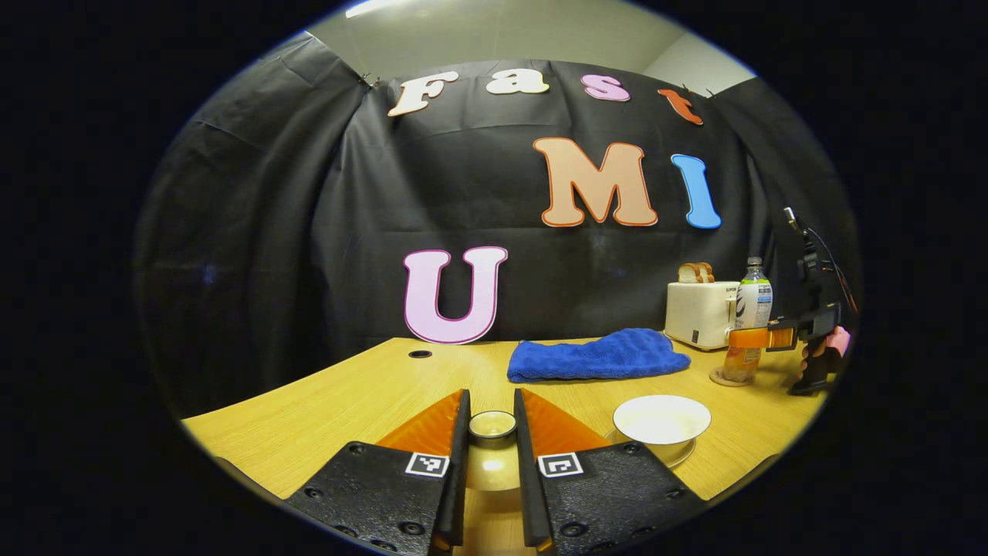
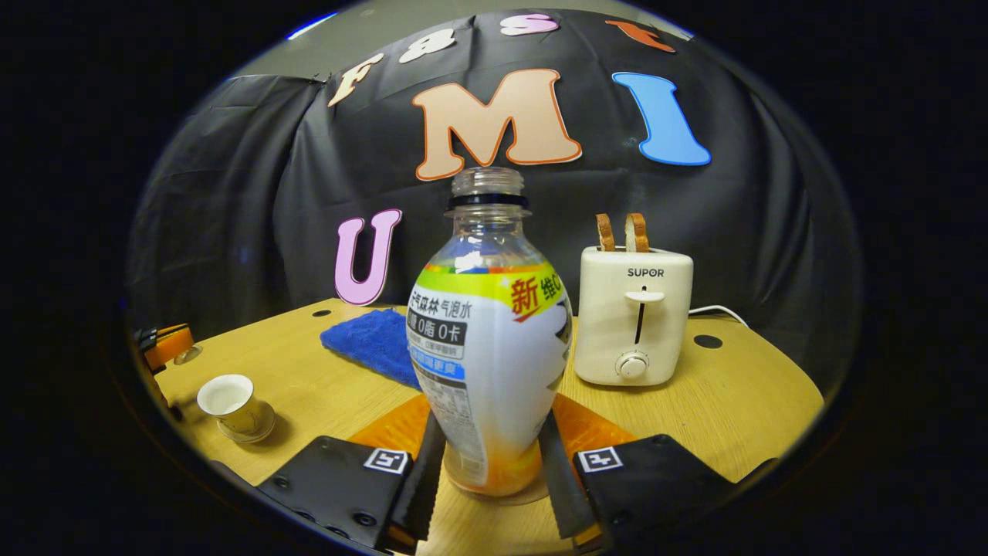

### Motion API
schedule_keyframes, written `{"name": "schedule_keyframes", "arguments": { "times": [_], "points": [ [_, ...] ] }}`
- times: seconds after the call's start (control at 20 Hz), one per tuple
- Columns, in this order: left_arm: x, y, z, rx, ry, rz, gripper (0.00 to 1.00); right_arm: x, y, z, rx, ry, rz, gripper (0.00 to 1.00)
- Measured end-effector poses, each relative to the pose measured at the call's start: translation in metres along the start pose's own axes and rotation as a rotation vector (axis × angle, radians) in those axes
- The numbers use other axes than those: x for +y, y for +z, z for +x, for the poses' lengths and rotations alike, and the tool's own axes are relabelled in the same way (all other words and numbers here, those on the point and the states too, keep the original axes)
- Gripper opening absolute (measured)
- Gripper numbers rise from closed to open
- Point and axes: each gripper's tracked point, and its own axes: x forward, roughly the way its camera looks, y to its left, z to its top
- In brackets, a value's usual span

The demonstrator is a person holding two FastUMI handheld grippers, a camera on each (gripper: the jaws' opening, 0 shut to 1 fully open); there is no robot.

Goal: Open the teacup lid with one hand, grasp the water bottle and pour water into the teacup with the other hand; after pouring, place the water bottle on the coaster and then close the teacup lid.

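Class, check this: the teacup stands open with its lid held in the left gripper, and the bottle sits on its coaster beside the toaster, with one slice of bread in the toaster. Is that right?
Not quite. The toaster holds two slices of bread, as the right gripper view shows. The rest stands: the teacup is open, the left gripper holds the lid, and the bottle sits on its coaster.

This is a recording booth dressed up as a kitchen table, not a real home. Black cloth (image 1: 255, 232) hangs as the wall behind and to both sides, pinned at the top, with a plain pale ceiling (image 1: 502, 35) above it. The wooden table (image 1: 347, 386) has cable holes (image 1: 420, 354) like an office desk. On it stand household props: a toaster (image 2: 633, 316) with bread (image 2: 621, 232) in its slots at the far right, and a blue towel (image 1: 598, 355) laid beside it.
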Motion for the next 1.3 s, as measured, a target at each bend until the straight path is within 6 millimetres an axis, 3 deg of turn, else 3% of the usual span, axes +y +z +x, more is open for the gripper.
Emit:
{"name": "schedule_keyframes", "arguments": {
  "times": [0.2,0.55,0.7,0.8,0.9,1.0,1.1,1.3],
  "points": [
    [0.0,0.0,0.0,0.0,0.0,0.0,0.27,0.0,-0.005,-0.002,0.02,0.01,0.005,0.77],
    [-0.001,0.0,0.0,0.001,0.0,0.001,0.27,0.002,-0.005,-0.006,0.012,0.014,-0.004,0.8],
    [-0.001,0.0,-0.001,0.001,0.0,0.0,0.27,0.004,-0.005,-0.014,-0.002,0.015,-0.021,0.97],
    [0.0,0.0,-0.001,0.001,0.0,0.0,0.27,0.001,-0.004,-0.023,-0.019,-0.006,-0.041,0.94],
    [0.0,0.0,-0.001,0.001,0.001,0.0,0.27,0.003,-0.004,-0.034,-0.03,-0.013,-0.039,0.99],
    [-0.001,-0.001,-0.001,0.002,0.003,0.001,0.27,0.001,-0.003,-0.046,-0.047,-0.022,-0.029,0.94],
    [0.0,0.0,-0.001,0.003,0.004,0.003,0.28,0.003,-0.006,-0.059,-0.048,-0.009,-0.03,1.0],
    [-0.003,0.0,0.0,0.001,-0.002,-0.001,0.28,0.003,-0.007,-0.082,-0.06,-0.023,-0.035,0.94]
  ]
}}
